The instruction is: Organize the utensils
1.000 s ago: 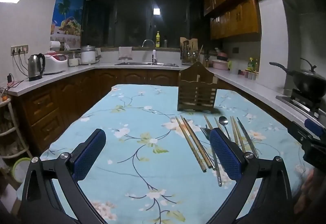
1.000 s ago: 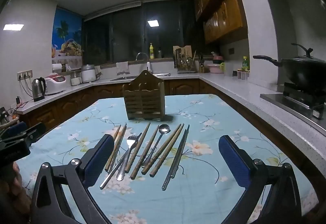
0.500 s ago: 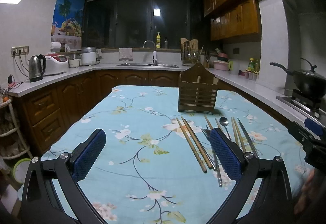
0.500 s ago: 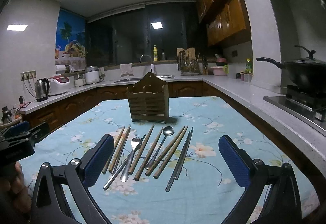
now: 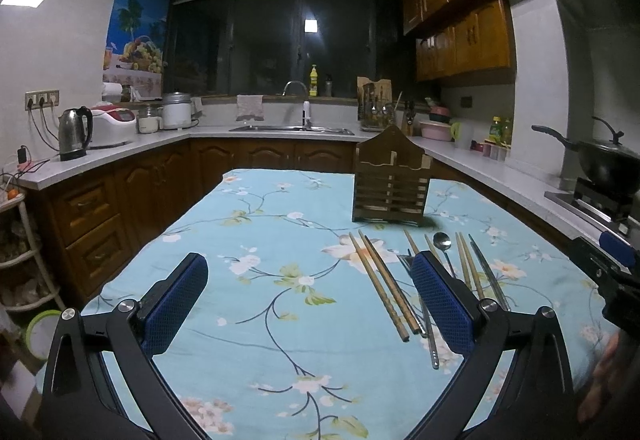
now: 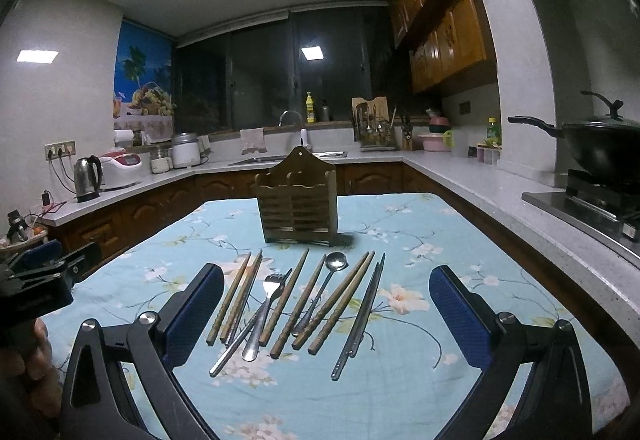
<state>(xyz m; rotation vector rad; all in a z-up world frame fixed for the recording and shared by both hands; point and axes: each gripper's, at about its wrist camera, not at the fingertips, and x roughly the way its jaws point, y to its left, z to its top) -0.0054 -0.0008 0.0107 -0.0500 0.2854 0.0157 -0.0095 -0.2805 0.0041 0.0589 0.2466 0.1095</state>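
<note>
A wooden utensil holder (image 6: pixel 297 208) stands upright on the floral blue tablecloth (image 6: pixel 400 380); it also shows in the left wrist view (image 5: pixel 390 188). In front of it lie wooden chopsticks (image 6: pixel 236 296), a fork (image 6: pixel 266 304), a spoon (image 6: pixel 326 280) and metal chopsticks (image 6: pixel 362 314) in a row. My right gripper (image 6: pixel 326 304) is open and empty, held above the row's near ends. My left gripper (image 5: pixel 308 298) is open and empty, left of the wooden chopsticks (image 5: pixel 384 286); its right finger hides part of the fork.
Kitchen counters ring the table, with a kettle (image 5: pixel 74 134) at left, a sink (image 5: pixel 292 128) at the back and a wok (image 6: pixel 600 148) on the stove at right. The right gripper's tip (image 5: pixel 616 244) shows at the left view's right edge.
The right gripper has tilted down and moved slightly closer to the utensils. The left gripper has hardly moved. Both stay open.
</note>
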